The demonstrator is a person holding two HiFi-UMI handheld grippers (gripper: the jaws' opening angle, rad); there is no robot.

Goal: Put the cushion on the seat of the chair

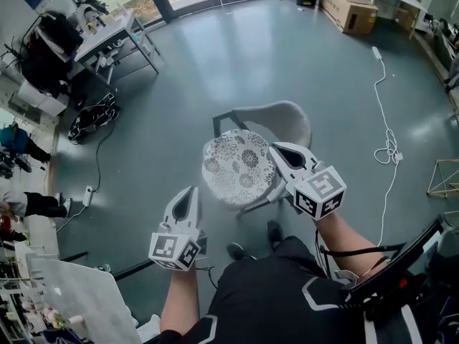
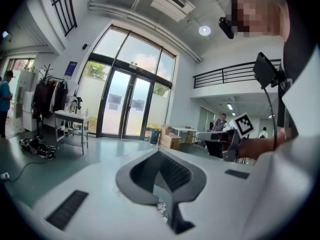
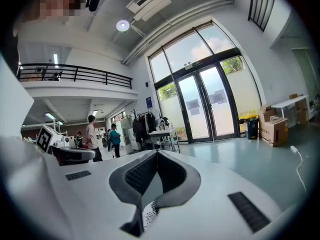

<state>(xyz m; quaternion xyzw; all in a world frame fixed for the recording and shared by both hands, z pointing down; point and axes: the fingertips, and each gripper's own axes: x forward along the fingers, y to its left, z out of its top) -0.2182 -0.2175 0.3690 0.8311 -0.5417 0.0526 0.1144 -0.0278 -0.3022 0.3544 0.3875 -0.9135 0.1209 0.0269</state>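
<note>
Person (image 1: 272, 299): black top fills the bottom of the head view, both forearms out in front.
Left gripper (image 1: 191, 190): jaws fully together, nothing between them; a bit of patterned fabric shows only through the gap underneath.
Right gripper (image 1: 275, 147): jaw tips meet in its own view, nothing pinched; the same pattern shows below.
Cushion (image 1: 239, 166): round, white with a grey floral print, lying flat on the chair (image 1: 283, 117) seat, backrest behind it.
Task state: looks done, cushion seated and free of both grippers.
Risk 1: right tip sits just at the cushion's right rim, contact unclear; a sideways pull-away could snag the rim and drag the cushion askew.
Risk 2: cushion seems to cover the seat out to its front edge; a nudge from either gripper could slide it off onto the floor (image 1: 215, 63).
Risk 3: the chair looks light; a bump to the frame could shift it.
Left pose: forearm forward, gripper pointing ahead and slightly down, marker cube toward the body, tip short of the cushion's left rim, apart from it.
Right pose: forearm reaching further out, gripper angled in toward the cushion, near level, cube toward the wrist.
</note>
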